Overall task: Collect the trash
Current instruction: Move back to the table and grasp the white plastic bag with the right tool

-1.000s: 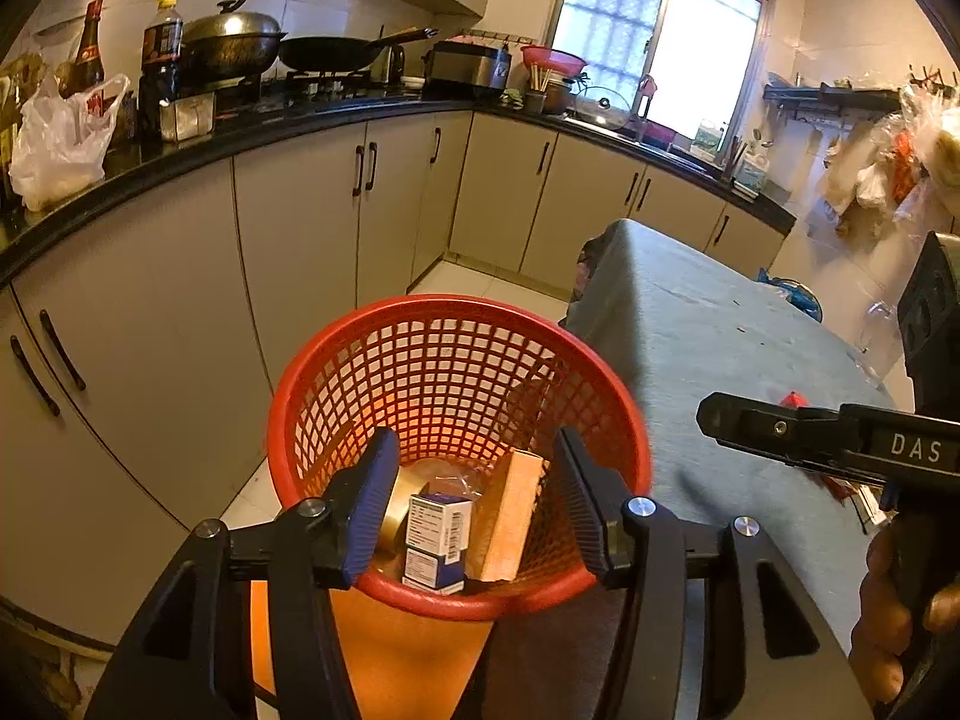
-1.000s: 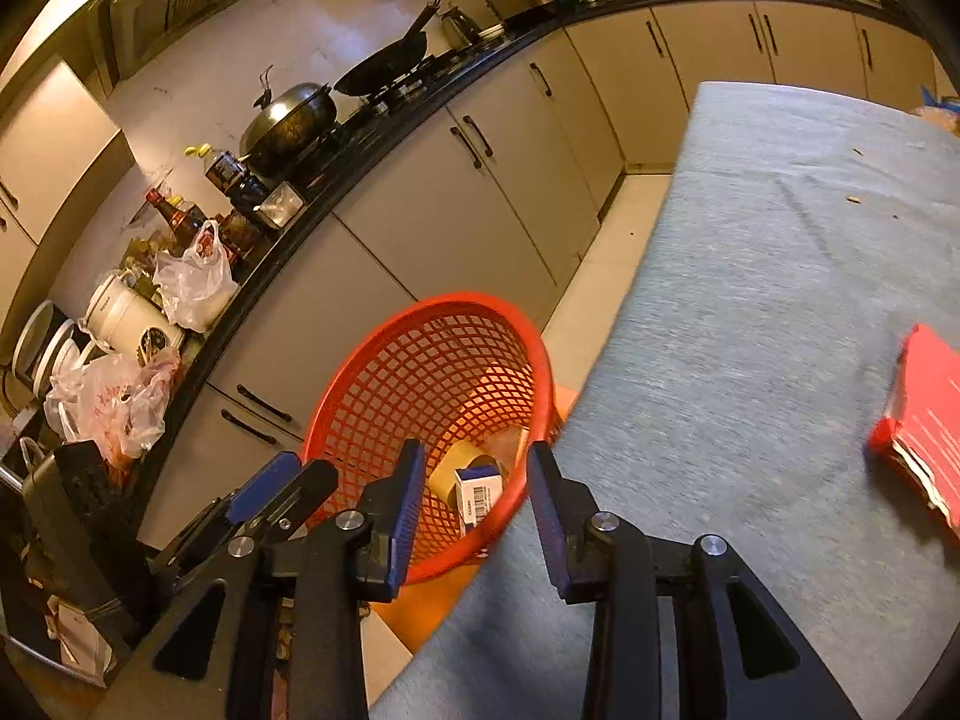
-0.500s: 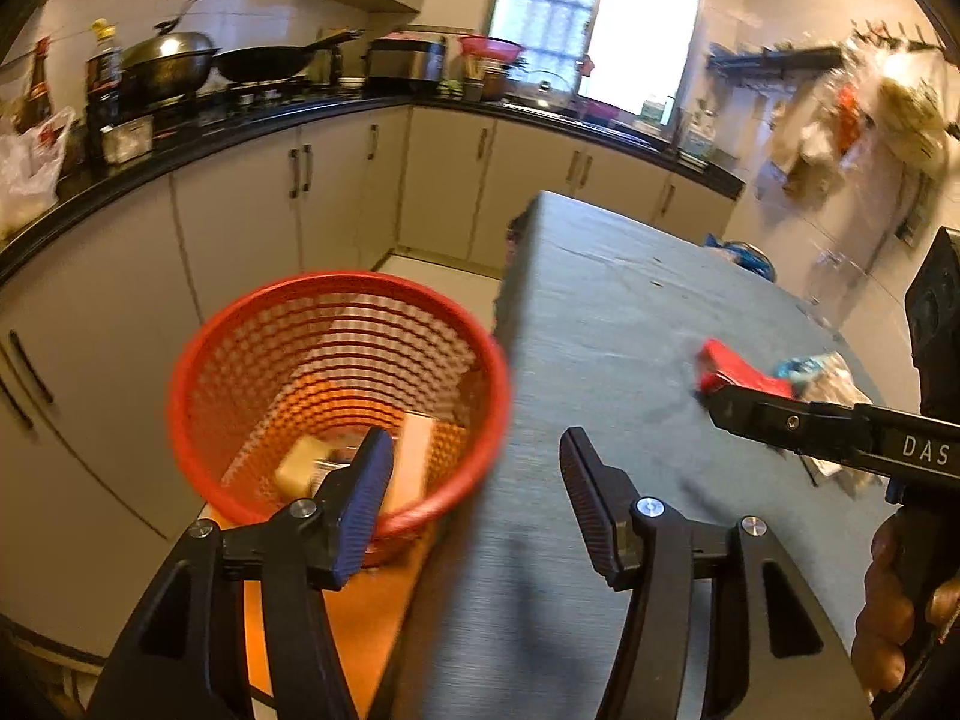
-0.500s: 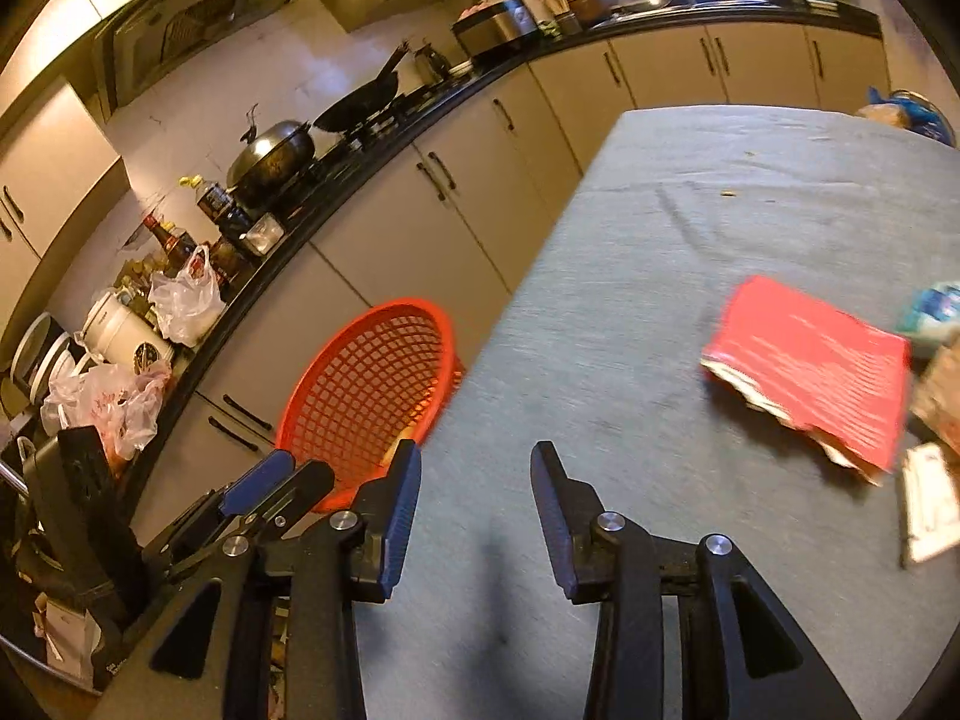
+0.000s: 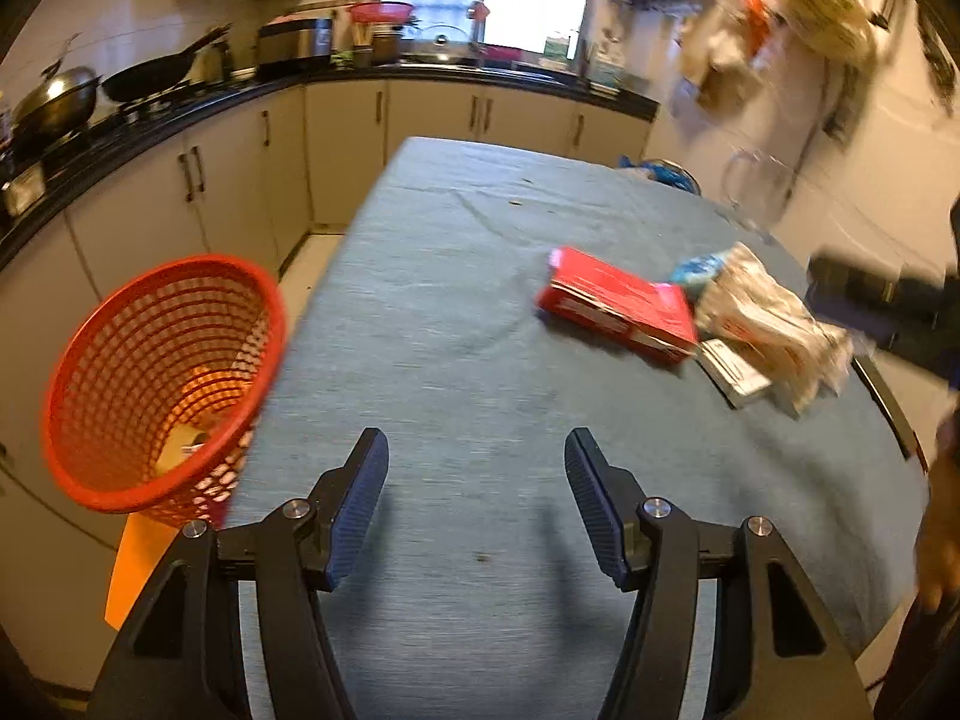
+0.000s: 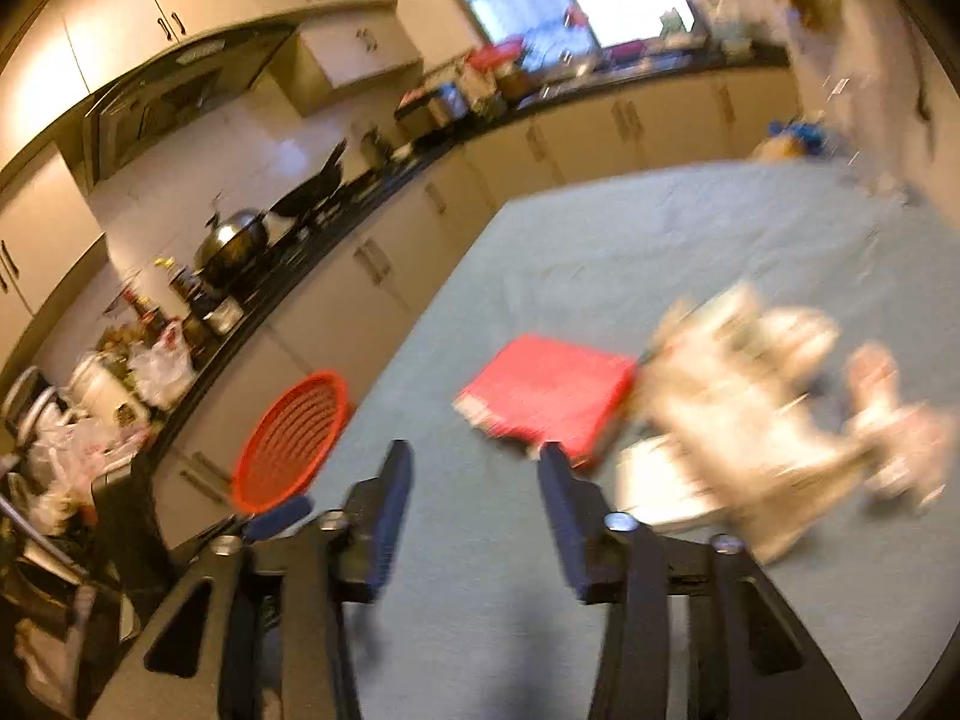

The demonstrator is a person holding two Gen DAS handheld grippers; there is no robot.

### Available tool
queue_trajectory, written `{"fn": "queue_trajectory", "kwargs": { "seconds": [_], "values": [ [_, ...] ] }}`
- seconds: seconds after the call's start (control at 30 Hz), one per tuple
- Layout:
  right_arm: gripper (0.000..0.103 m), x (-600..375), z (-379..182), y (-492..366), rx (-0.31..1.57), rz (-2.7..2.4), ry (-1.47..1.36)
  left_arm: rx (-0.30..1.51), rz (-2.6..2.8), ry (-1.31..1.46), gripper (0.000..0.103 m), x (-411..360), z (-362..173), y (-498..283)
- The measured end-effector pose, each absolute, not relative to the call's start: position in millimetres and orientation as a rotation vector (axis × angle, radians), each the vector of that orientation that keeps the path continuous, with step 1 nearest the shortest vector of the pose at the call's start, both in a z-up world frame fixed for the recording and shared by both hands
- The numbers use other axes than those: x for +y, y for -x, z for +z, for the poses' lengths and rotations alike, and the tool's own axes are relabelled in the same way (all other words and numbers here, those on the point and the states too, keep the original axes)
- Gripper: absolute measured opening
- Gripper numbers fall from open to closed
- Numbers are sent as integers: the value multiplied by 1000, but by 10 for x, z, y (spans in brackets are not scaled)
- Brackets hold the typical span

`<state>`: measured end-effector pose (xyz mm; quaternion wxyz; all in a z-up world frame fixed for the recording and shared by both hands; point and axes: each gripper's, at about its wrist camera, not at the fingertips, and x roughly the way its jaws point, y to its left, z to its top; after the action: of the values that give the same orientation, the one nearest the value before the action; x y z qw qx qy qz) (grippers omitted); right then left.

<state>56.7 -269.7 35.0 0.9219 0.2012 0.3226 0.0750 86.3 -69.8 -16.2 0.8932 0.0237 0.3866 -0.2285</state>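
A red mesh basket point(image 5: 162, 378) stands off the table's left edge with boxes in its bottom; it also shows in the right wrist view point(image 6: 291, 441). A flat red box point(image 5: 618, 306) lies on the grey-blue tablecloth point(image 5: 456, 360), with crumpled white wrappers point(image 5: 774, 324) and a small white box point(image 5: 735, 369) beside it. In the right wrist view the red box point(image 6: 549, 396) and the blurred wrappers point(image 6: 762, 390) lie just ahead. My left gripper point(image 5: 477, 480) is open and empty over the cloth. My right gripper point(image 6: 474, 489) is open and empty, close to the red box.
Cream cabinets with a black counter point(image 5: 150, 120) run along the left and back, holding a wok point(image 5: 54, 102), pans and bags. A blue bundle point(image 5: 666, 171) sits at the table's far right corner. Bags hang on the right wall point(image 5: 810, 6).
Both grippers have swung right, away from the basket and over the table. The red box and wrappers have come into view. Both stay open and empty.
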Motion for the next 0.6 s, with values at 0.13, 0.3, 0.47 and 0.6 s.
{"fn": "queue_trajectory", "kwargs": {
  "seconds": [0.13,0.3,0.47,0.6],
  "values": [
    [74,-3033,475,-541,622,24,-314,824,-509,-64,64,-824,-168,-868],
    [74,-3180,275,-773,728,39,-239,859,-528,-75,65,-942,-169,-889],
    [73,-3098,83,-866,778,65,-130,897,-542,-41,69,-1008,-87,-987],
    [47,-3088,-51,-883,788,51,-82,960,-558,13,71,-1120,-68,-1138]
  ]
}}
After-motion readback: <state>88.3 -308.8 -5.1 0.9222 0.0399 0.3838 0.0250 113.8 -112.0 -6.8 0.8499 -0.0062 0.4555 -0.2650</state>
